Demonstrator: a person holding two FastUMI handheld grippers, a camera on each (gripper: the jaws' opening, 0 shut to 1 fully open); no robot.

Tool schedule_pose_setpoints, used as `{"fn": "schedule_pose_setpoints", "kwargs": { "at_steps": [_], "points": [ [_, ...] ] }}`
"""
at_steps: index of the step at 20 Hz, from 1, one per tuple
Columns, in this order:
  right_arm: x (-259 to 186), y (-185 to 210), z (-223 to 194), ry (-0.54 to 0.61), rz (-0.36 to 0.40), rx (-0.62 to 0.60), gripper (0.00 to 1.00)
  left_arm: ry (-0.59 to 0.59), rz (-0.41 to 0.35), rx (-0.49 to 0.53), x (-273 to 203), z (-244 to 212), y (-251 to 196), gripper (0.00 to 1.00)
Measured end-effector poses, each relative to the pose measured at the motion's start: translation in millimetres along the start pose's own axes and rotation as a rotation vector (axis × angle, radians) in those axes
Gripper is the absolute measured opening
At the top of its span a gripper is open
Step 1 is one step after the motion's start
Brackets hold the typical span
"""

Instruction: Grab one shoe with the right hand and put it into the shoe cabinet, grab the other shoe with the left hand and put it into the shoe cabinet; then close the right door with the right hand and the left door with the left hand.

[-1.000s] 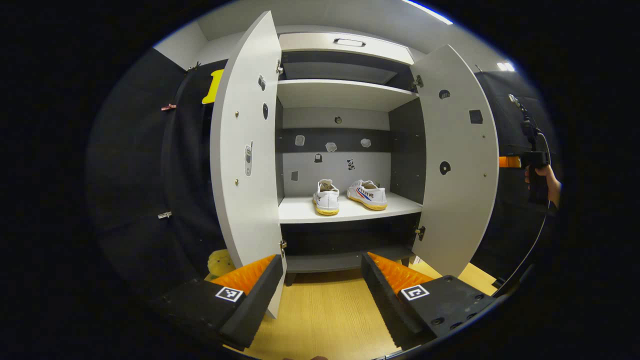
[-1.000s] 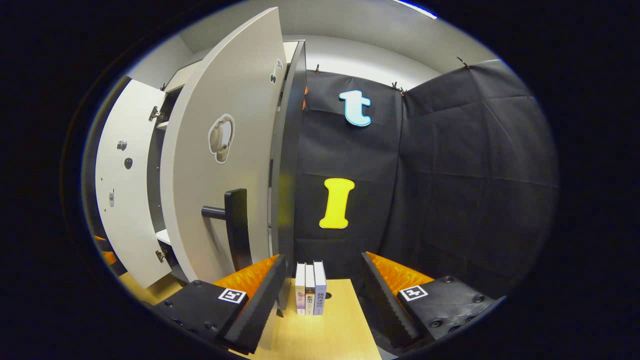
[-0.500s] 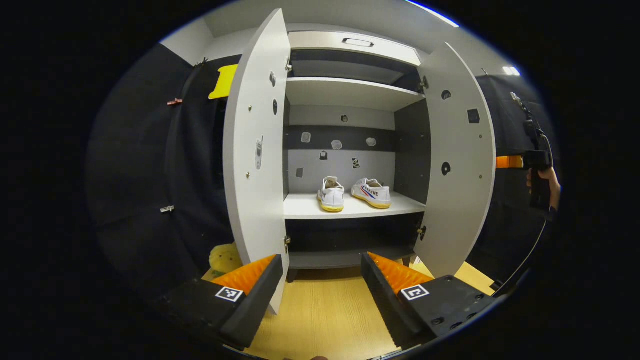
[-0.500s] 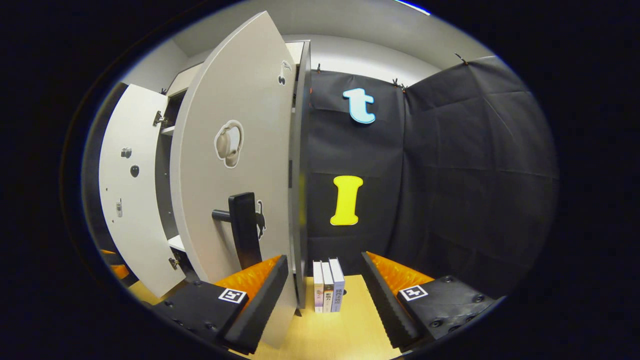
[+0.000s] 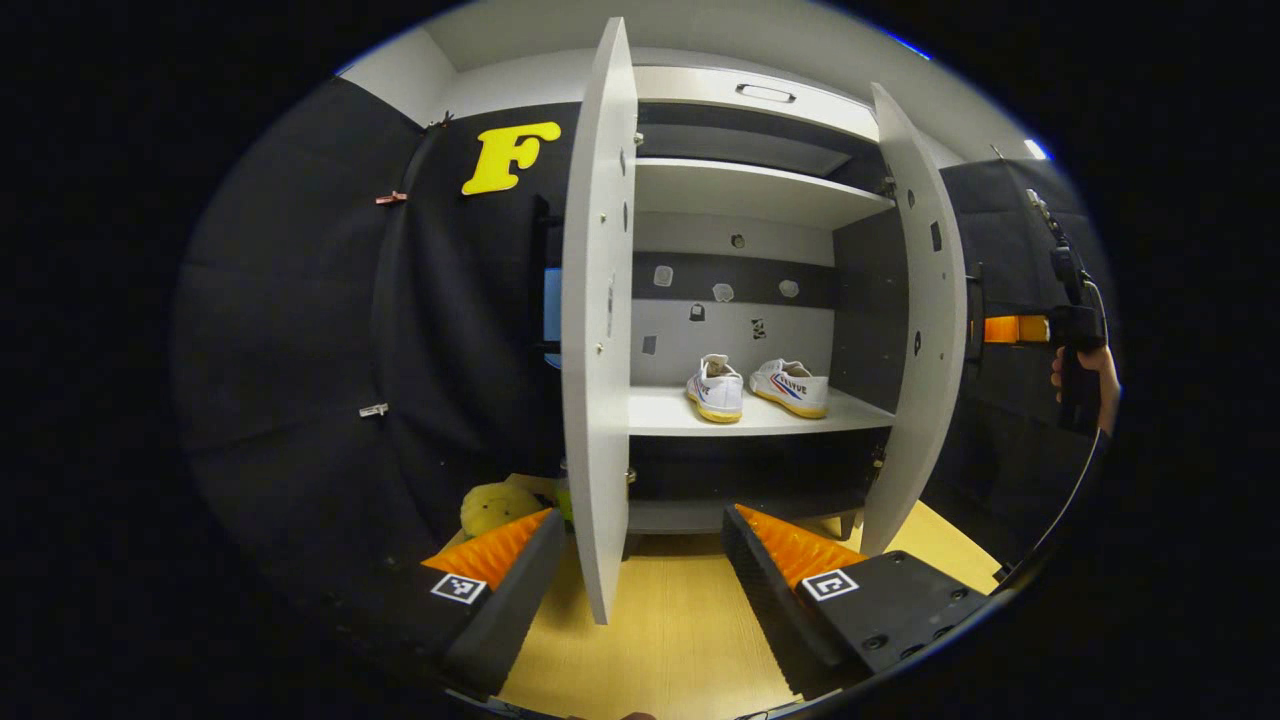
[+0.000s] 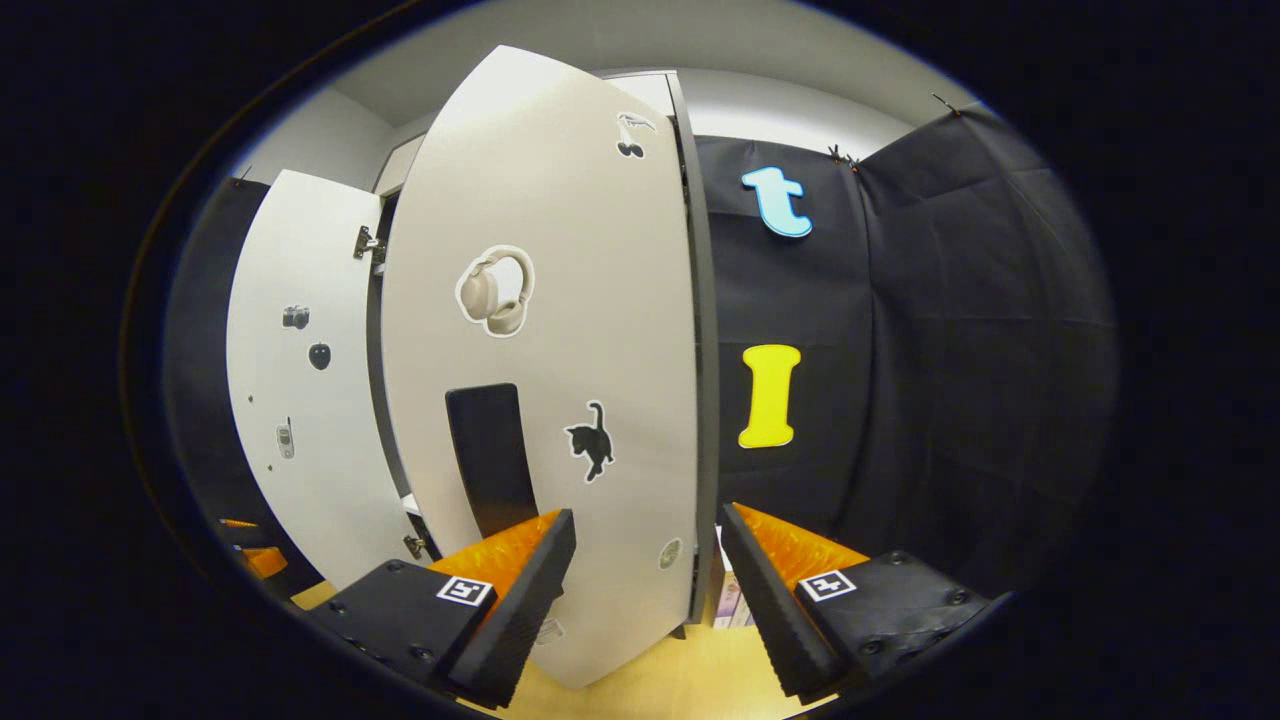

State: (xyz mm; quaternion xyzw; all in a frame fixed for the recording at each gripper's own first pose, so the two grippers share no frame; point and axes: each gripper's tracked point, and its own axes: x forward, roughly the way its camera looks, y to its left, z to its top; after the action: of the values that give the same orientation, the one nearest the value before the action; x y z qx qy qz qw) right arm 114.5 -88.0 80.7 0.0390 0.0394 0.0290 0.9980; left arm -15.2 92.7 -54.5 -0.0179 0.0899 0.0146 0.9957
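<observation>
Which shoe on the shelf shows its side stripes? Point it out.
The right-hand shoe, turned sideways so its red and blue stripes show. The left-hand shoe shows its heel.

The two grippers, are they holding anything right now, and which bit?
Nothing is held. The left gripper is open in front of the left door; the right gripper is open at the right door. Both shoes sit on the shelf.

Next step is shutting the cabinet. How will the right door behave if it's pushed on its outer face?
The right door is a flat stiff panel on side hinges, so it likely swings without flexing. Pushing near its black handle, far from the hinges, probably takes little force. Smooth face: the tongs may slide.
</observation>
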Motion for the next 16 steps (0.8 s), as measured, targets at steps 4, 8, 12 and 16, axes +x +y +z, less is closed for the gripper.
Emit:
{"fn": "schedule_pose_setpoints", "kwargs": {
  "at_steps": [4, 8, 12, 16],
  "points": [
    [13.4, 45.5, -21.0, 0.038, 0.065, 0.037, 0.98, -0.007, 0.041, -0.011, -9.0, 0.2, 25.5, 0.98],
    [6.5, 75.7, -44.6, 0.076, 0.092, 0.019, 0.98, -0.007, 0.088, -0.036, -21.4, -4.8, 51.9, 0.98],
    [-10.8, 88.1, -75.0, 0.12, 0.071, 0.005, 0.98, -0.002, 0.114, -0.084, -26.9, -12.6, 75.3, 0.98],
    [-28.3, 97.4, -101.4, 0.175, 0.045, 0.035, 0.98, -0.002, 0.137, -0.081, -26.0, -15.0, 109.2, 0.98]
  ]
}}
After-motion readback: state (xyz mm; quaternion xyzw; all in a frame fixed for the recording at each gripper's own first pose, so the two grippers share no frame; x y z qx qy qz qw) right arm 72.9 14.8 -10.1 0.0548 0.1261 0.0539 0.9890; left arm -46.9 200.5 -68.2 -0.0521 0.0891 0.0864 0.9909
